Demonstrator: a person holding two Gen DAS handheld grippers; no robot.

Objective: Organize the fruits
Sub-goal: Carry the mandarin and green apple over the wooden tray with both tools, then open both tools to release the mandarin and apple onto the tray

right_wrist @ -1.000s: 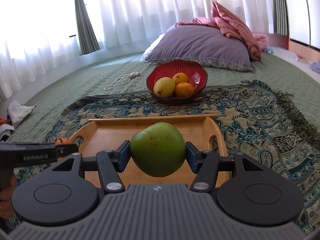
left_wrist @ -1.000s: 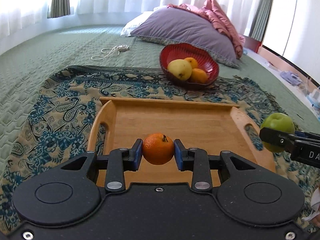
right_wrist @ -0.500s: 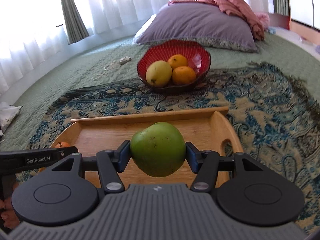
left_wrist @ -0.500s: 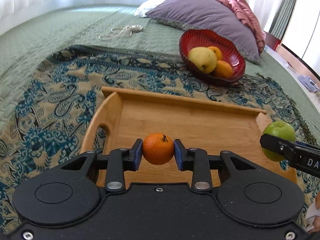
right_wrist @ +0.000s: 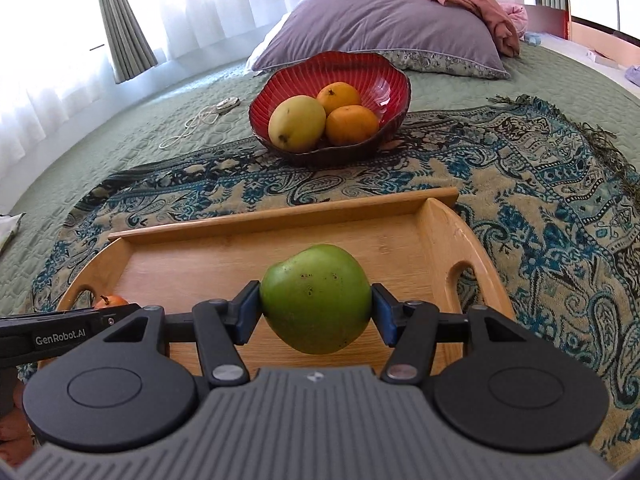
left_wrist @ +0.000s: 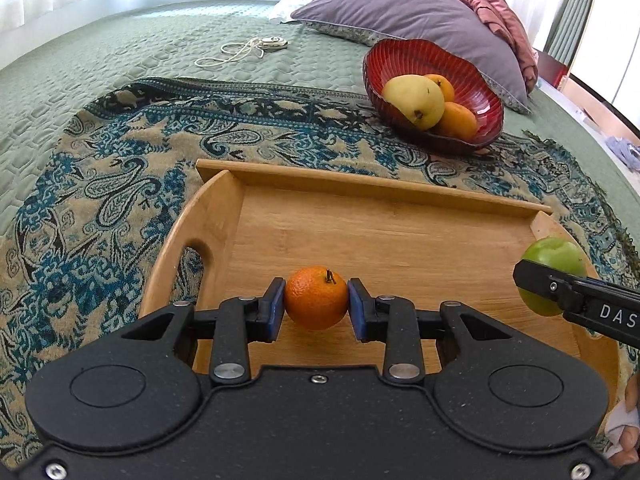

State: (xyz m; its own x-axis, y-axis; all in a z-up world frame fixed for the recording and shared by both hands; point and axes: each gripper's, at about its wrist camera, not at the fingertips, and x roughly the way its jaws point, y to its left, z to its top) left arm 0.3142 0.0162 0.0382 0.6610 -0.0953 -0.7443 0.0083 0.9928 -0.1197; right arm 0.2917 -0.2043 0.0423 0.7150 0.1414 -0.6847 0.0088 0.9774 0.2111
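While over tray (left_wrist: 384,236), mandarin (left_wrist: 315,298) between gripper (left_wrist: 316,305) pads.

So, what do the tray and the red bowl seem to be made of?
The tray looks like bamboo or light wood with a smooth matte finish: pale straight grain strips show on its floor and curved sides. The red bowl looks like glazed ceramic or lacquer, possibly plastic: its ribbed inside shines and catches light, while the outside is dark. The pictures cannot settle which.
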